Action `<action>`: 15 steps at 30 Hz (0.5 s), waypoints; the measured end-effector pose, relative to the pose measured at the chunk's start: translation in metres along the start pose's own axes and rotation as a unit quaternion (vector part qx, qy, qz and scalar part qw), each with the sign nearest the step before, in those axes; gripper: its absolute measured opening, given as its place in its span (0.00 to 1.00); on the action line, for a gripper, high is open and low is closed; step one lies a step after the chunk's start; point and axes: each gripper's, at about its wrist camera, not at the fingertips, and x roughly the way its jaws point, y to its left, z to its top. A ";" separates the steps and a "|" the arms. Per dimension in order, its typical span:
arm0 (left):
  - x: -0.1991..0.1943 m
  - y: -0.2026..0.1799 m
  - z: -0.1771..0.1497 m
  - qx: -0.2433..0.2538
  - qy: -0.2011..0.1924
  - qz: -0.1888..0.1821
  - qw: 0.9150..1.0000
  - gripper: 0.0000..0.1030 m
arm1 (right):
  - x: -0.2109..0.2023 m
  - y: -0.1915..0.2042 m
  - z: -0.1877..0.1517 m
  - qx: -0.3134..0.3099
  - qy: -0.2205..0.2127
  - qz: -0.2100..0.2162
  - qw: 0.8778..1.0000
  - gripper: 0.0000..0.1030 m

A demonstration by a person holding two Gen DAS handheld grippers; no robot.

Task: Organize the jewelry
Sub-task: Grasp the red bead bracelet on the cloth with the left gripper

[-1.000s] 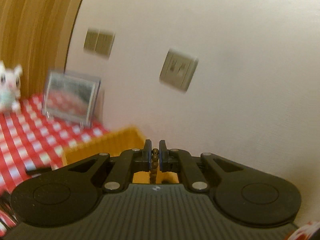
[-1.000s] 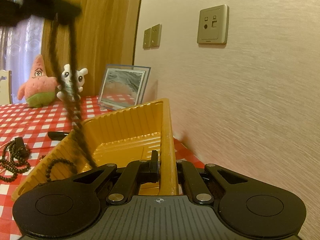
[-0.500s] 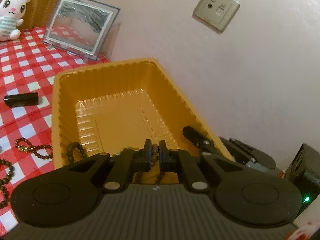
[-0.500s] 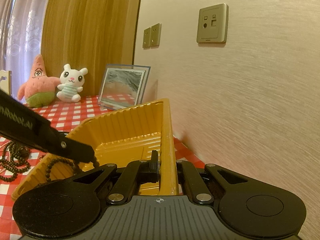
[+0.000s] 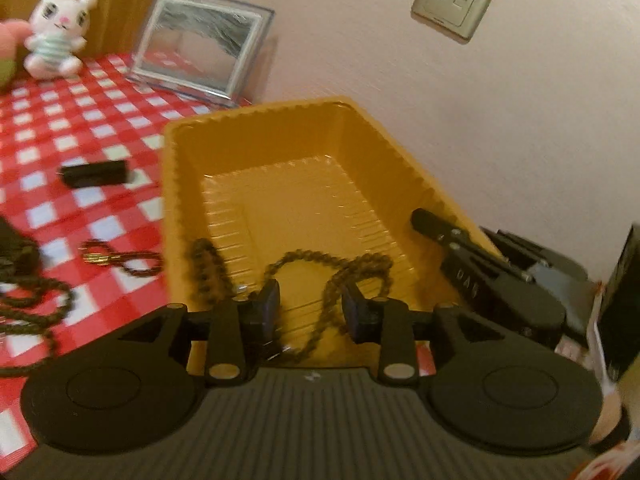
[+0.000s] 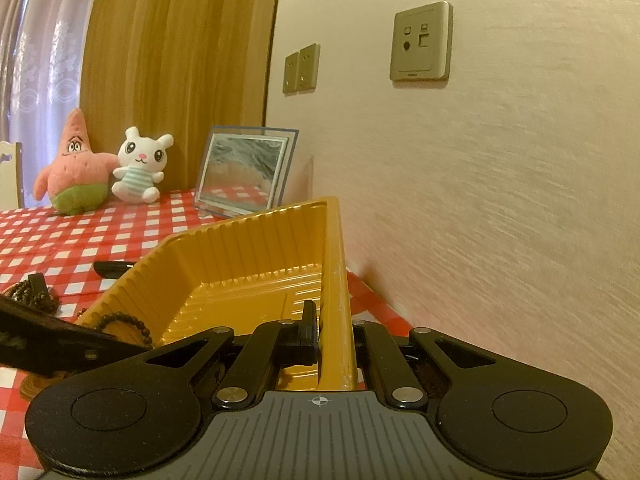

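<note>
Brown bead necklace (image 5: 320, 276) lies slack in the near end of the yellow plastic tray (image 5: 280, 184), one loop draped over the rim at 9 o'clock. Left gripper (image 5: 310, 312) just above it, jaws just opened partway, beads between the pads but unpinched. Right gripper (image 6: 332, 330) closed tight on the tray's right wall, at 3 o'clock. More beads (image 5: 120, 258) on the checked tablecloth (image 5: 80, 128).

Pink plush (image 5: 8, 46) cut off at left edge. Tray wall (image 6: 338, 300) hides the right gripper's (image 6: 329, 330) far finger. Beads (image 5: 332, 276) motion-blurred.
</note>
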 end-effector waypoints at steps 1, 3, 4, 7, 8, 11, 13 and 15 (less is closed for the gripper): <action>-0.007 0.003 -0.004 0.001 -0.007 0.009 1.000 0.29 | 0.001 0.000 0.000 0.000 0.001 -0.001 1.000 0.04; -0.019 0.010 -0.010 -0.001 -0.019 0.024 1.000 0.29 | 0.002 0.000 0.000 -0.001 0.002 -0.006 1.000 0.03; -0.024 0.015 -0.013 -0.001 -0.024 0.033 0.999 0.29 | 0.003 -0.001 -0.001 -0.002 0.002 -0.010 1.000 0.03; -0.037 0.030 -0.018 0.007 -0.037 0.068 0.997 0.29 | 0.004 -0.005 -0.001 0.003 0.000 -0.017 1.000 0.03; -0.040 0.035 -0.019 0.008 -0.041 0.081 0.996 0.29 | 0.004 -0.006 -0.001 0.003 -0.001 -0.021 1.000 0.03; -0.043 0.049 -0.021 0.009 -0.046 0.109 0.993 0.28 | 0.004 -0.010 -0.001 0.008 -0.004 -0.031 0.999 0.03; -0.042 0.055 -0.023 0.021 -0.048 0.126 0.991 0.28 | 0.004 -0.012 -0.002 0.011 -0.007 -0.038 0.999 0.03; -0.038 0.059 -0.024 0.035 -0.045 0.138 0.989 0.28 | 0.005 -0.013 -0.003 0.014 -0.008 -0.040 0.999 0.03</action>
